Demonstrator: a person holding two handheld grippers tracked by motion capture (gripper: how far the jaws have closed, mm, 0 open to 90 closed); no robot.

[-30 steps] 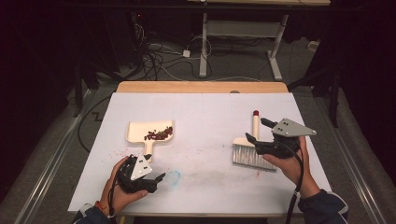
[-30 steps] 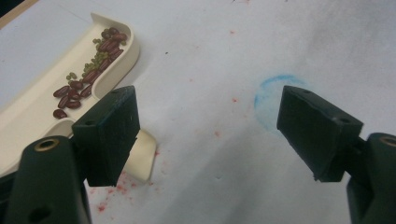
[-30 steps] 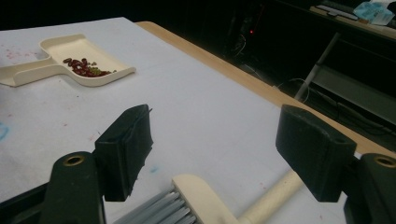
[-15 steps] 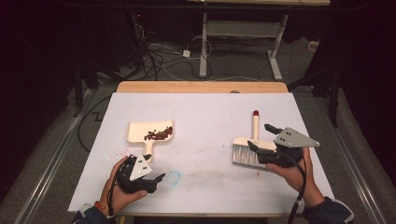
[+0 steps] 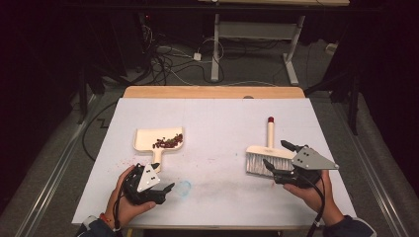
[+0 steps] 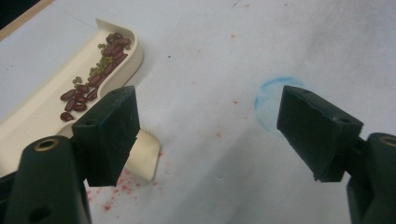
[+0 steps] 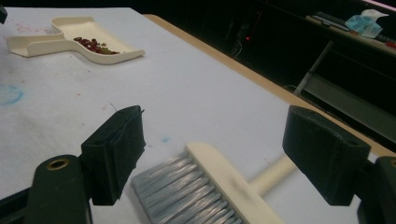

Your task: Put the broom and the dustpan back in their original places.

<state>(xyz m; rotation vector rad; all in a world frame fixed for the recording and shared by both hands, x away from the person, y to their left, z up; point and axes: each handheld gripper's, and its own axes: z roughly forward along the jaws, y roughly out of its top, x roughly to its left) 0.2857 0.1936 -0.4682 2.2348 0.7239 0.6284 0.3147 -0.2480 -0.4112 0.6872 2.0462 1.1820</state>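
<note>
A cream dustpan [image 5: 158, 140] lies at the table's left, holding red beans and a few green ones [image 5: 168, 142]. Just below its handle, my left gripper [image 5: 165, 190] is open and holds nothing; in the left gripper view the dustpan [image 6: 60, 107] sits by the left jaw. A cream hand brush [image 5: 267, 155] with grey bristles and a red-tipped handle lies flat on the right. My right gripper [image 5: 276, 158] stands open right beside the brush head without holding it. In the right gripper view the brush [image 7: 210, 186] lies between the jaws.
White paper [image 5: 217, 123] covers the table, marked with a blue circle [image 5: 184, 187] and red specks near the dustpan. A wooden table edge [image 5: 212, 92] runs along the back. Beyond it are cables [image 5: 168, 64] and a desk frame on the floor.
My right gripper has drawn back toward the front edge and lowered; the brush has come to rest flat on the table. The left gripper has barely moved.
</note>
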